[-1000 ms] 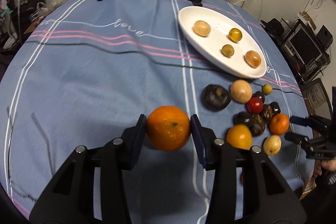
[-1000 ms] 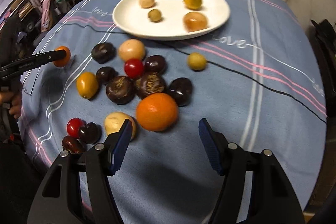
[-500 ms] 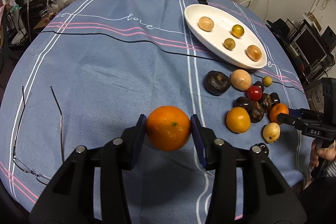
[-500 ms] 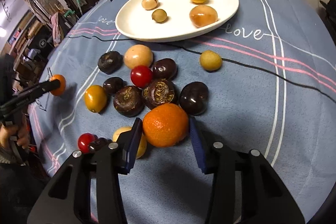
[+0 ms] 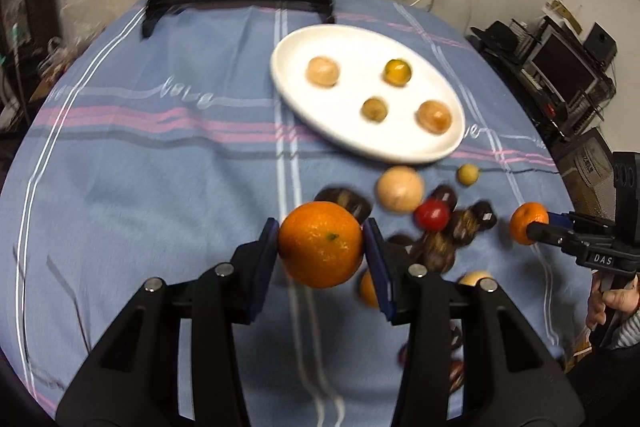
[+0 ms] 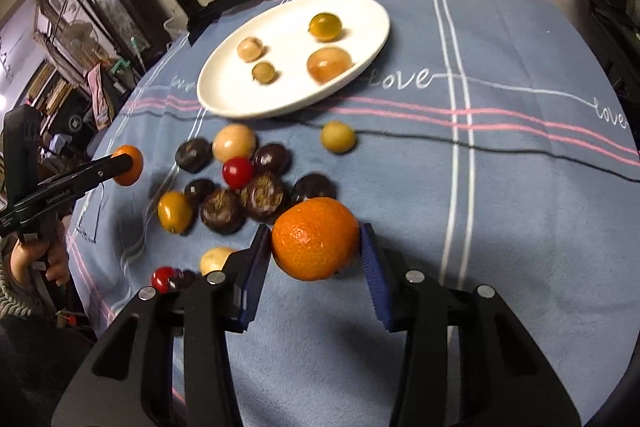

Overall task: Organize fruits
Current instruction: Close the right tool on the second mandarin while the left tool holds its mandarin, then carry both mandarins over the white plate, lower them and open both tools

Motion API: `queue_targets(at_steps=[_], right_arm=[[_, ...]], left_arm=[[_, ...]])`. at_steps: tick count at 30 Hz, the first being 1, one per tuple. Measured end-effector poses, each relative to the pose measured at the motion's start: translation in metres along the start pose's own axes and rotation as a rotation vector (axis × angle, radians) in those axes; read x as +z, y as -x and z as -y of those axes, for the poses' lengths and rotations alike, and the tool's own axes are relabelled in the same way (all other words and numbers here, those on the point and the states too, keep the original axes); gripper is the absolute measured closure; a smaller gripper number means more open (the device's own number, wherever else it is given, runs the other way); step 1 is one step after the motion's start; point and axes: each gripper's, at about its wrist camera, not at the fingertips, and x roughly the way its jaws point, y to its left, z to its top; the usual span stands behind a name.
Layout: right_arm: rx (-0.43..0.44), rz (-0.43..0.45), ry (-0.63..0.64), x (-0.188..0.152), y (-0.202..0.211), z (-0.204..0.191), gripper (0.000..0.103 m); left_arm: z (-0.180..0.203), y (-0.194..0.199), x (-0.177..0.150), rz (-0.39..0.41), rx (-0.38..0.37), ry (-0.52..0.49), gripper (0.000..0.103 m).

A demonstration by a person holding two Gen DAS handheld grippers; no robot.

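Left wrist view: my left gripper (image 5: 322, 245) clamps one orange (image 5: 320, 243) above the cloth (image 5: 160, 187), right gripper (image 6: 314, 241) another (image 6: 315, 238) — either could slip and scatter the pile (image 6: 240, 183) before reaching the plate (image 5: 400, 151)

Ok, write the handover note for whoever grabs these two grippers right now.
Left gripper: shut on a round orange, held above the blue striped cloth.
Right gripper: shut on a second round orange.
Done: four small yellow-brown fruits lie on the white oval plate.
Left: both oranges, plus the loose pile of dark, red and yellow fruits beside the plate.
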Motion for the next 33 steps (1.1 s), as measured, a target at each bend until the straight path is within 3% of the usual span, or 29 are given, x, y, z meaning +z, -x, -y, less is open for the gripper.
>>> queue_targets(at_steps=[10,19,23,24,25,26,28,33], right_arm=[[0.023,0.077,0.043,0.090,-0.014,-0.006,0.057],[0.004,0.071,0.052,0.159,-0.071,0.009,0.057],[0.007,0.054,0.002,0.172,-0.093,0.021,0.056],[0.000,0.048,-0.016,0.174,-0.097,0.024,0.051],[-0.002,0.053,-0.033,0.176,-0.099,0.027,0.039],[-0.009,0.071,-0.043,0.178,-0.097,0.027,0.037],[-0.002,0.092,-0.043,0.178,-0.091,0.027,0.037],[0.012,0.126,-0.051,0.167,-0.064,0.023,0.037]], left_arm=[[0.019,-0.044,0.075,0.017,-0.025,-0.073,0.059],[0.008,-0.101,0.107,-0.036,-0.026,-0.051,0.059],[0.005,-0.116,0.108,-0.057,-0.020,-0.042,0.058],[0.004,-0.117,0.108,-0.058,-0.016,-0.039,0.058],[0.003,-0.119,0.107,-0.059,-0.011,-0.031,0.057],[0.002,-0.119,0.106,-0.057,-0.014,-0.024,0.057],[0.001,-0.115,0.107,-0.045,-0.013,-0.014,0.051],[0.000,-0.093,0.106,-0.007,-0.006,-0.004,0.049]])
